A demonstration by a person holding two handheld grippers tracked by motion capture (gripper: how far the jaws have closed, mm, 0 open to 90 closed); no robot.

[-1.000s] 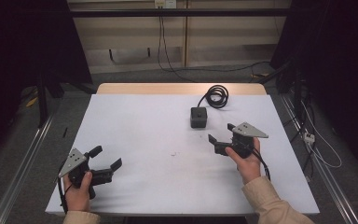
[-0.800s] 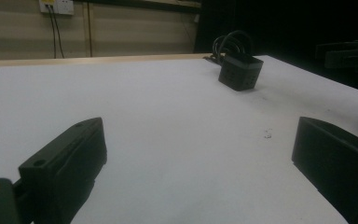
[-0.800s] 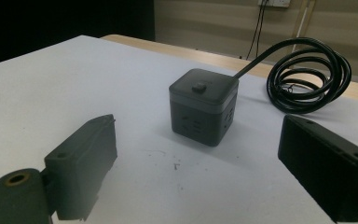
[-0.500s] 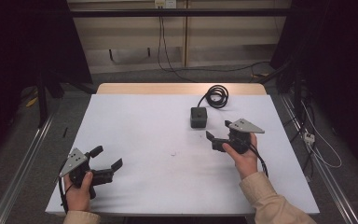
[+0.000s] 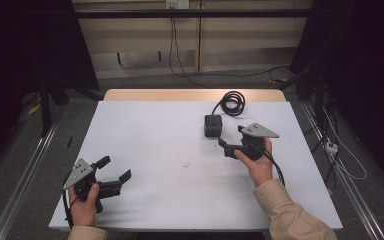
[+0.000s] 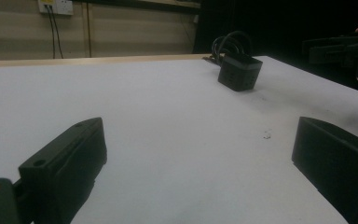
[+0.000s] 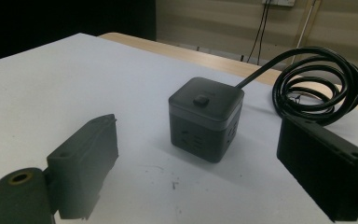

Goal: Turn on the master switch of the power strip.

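Both tools spread wide, empty; right tool (image 5: 231,141) now nearer power cube (image 5: 213,125), left tool (image 5: 113,170) unmoved.

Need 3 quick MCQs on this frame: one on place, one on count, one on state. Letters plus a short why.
1. Where is the coiled cable?
A. far edge of the table
B. near left corner
C. on the floor

2. How many buttons on top of the black cube power strip?
A. none
B. one
C. three

3. The right gripper is:
A. shut on the cube
B. shut, empty
C. open, short of the cube

1 A: it lies beyond the cube. 2 B: a single button sits mid-top. 3 C: jaws spread, cube ahead untouched.
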